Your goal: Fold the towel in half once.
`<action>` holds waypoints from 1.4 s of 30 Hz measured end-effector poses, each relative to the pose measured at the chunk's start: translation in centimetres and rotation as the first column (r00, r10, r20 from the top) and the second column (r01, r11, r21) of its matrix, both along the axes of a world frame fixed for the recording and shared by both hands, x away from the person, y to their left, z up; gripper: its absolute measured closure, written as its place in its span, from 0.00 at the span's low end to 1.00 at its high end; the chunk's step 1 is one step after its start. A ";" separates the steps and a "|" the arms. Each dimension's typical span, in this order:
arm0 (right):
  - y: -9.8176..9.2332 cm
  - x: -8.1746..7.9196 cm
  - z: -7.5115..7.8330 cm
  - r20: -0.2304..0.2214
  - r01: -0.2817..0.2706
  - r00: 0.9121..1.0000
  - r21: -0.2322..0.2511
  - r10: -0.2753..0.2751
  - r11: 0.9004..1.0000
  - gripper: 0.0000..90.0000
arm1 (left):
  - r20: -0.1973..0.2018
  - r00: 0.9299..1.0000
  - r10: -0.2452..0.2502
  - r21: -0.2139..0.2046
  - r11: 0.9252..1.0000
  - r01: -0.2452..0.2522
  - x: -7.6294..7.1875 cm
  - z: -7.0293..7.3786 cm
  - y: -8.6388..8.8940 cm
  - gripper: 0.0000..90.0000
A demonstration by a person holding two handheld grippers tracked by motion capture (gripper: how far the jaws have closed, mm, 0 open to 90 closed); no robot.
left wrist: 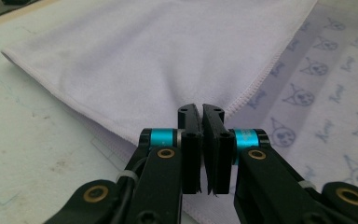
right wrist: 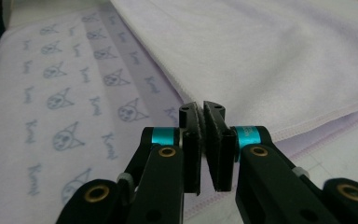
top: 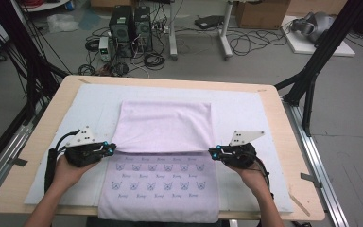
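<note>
Folding a lilac cloth (top: 163,126): its plain upper half is doubled over the printed half. Each side edge is pinched at mid-frame by the closed left gripper (top: 112,149) and right gripper (top: 212,152), so the layer can be carried evenly.

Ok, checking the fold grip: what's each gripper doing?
Left gripper: closed on the towel corner.
Right gripper: closed on the towel's other corner.

A pale lilac towel (top: 163,156) lies on a light blue-white mat (top: 246,111) over a light wood table (top: 290,156). The towel's folded-over upper half is plain lilac; its lower half carries rows of small blue-grey cat-like faces and script words — a repeating print. The left gripper (top: 109,149) and right gripper (top: 213,152) are black with bright turquoise rings, brass-coloured screws and pale grey top plates.
</note>
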State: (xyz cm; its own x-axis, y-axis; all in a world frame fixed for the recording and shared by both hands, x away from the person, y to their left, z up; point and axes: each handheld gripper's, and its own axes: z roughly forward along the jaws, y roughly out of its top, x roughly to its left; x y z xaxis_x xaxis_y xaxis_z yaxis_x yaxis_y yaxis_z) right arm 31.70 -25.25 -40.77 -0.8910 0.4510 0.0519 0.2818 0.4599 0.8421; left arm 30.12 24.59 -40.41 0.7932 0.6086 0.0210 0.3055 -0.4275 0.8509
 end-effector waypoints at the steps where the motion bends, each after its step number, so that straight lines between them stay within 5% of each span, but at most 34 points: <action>1: 0.0 -0.2 0.2 0.000 -0.003 1.000 0.001 0.003 1.000 0.95 | 0.011 1.000 -0.007 0.001 1.000 0.007 -0.5 0.4 0.2 0.95; 7: 0.3 -3.3 1.7 0.008 -0.067 0.998 0.000 0.067 0.998 0.95 | 0.029 0.999 -0.046 0.020 0.999 0.045 -4.3 1.6 1.2 0.95; 12: 0.6 -7.0 1.8 0.000 -0.119 0.993 -0.024 0.119 0.993 0.95 | 0.022 0.993 -0.112 0.031 0.993 0.112 -8.2 0.8 1.8 0.95; 15: 0.4 -8.6 1.7 -0.025 -0.157 0.987 -0.012 0.157 0.987 0.82 | 0.011 0.992 -0.127 0.047 0.991 0.127 -9.3 0.0 2.0 0.80; 21: 0.1 -7.9 1.2 -0.039 -0.144 0.989 0.015 0.144 0.990 0.73 | -0.012 0.991 -0.135 0.052 0.989 0.135 -7.9 -0.8 1.4 0.70; 30: 1.8 -4.7 -3.3 -0.113 -0.101 0.990 -0.098 0.090 0.990 0.66 | -0.100 0.983 -0.155 0.106 0.981 0.165 -5.7 -4.0 -0.7 0.71; 36: 2.1 -4.6 -3.9 -0.109 -0.095 0.991 -0.117 0.082 0.989 0.92 | -0.099 0.982 -0.159 0.104 0.980 0.169 -5.7 -4.0 -1.1 0.96; 42: 1.8 -4.9 -3.0 -0.086 -0.103 0.992 -0.101 0.094 0.990 0.97 | -0.065 0.987 -0.144 0.101 0.983 0.150 -6.3 -2.9 -0.9 0.98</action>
